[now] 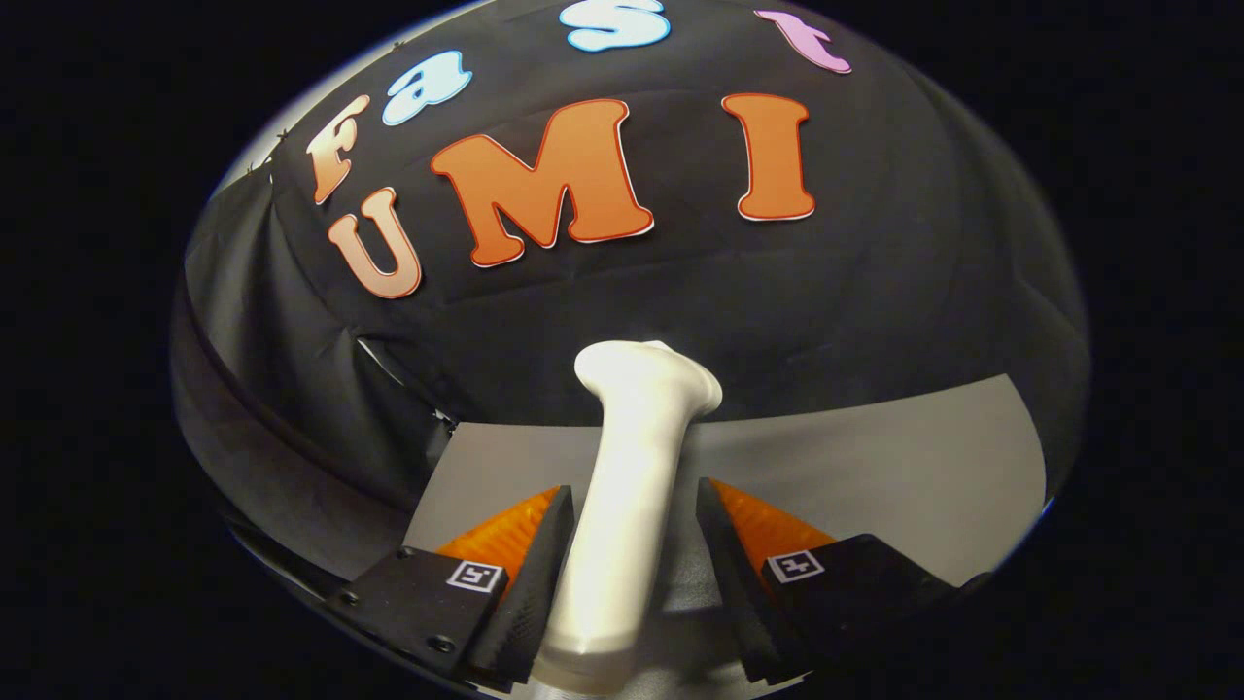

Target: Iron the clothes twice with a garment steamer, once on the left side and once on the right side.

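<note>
Nearest the camera, the gripper (632, 574) is reaching forward with its two fingers spread to either side of a white garment steamer (627, 486). The left finger is lying against the steamer's handle; the right finger is standing slightly off it, with a thin gap showing, so the fingers are not yet pinching it.

The steamer is rising between the fingers as a smooth, rounded white handle, leaning a little to the right and widening into a flared head just beyond the fingertips. It is looking like hard, glossy plastic: stiff, probably slippery, and likely top-heavy once lifted, more so if it is carrying water. The straight stretch of handle between the fingers is seeming the best place to grip, squarely and firmly, below the flare.

Behind the steamer, a plain grey table (875, 467) is stretching away. Beyond it, black cloth (875, 292) is hanging as the booth's wall. No clothes are in sight.
</note>
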Demonstrator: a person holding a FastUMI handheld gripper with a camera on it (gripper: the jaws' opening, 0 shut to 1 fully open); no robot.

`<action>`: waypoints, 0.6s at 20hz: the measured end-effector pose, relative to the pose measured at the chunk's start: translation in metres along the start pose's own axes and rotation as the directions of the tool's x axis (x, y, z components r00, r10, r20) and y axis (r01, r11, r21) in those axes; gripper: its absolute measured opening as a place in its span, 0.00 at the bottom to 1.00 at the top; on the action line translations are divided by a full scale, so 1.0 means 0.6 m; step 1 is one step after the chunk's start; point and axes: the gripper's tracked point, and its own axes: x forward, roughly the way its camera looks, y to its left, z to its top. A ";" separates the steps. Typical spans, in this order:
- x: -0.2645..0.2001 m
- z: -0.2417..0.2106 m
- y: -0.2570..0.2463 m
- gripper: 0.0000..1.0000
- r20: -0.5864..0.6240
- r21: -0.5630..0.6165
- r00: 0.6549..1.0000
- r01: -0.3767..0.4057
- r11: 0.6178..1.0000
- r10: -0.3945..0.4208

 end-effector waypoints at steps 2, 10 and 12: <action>0.007 -0.009 0.005 0.76 -0.009 0.001 1.000 -0.011 1.000 0.011; 0.010 -0.017 0.014 0.59 0.018 -0.003 0.999 -0.037 0.999 0.037; 0.000 -0.020 0.012 0.54 0.030 -0.039 0.999 -0.030 0.999 0.031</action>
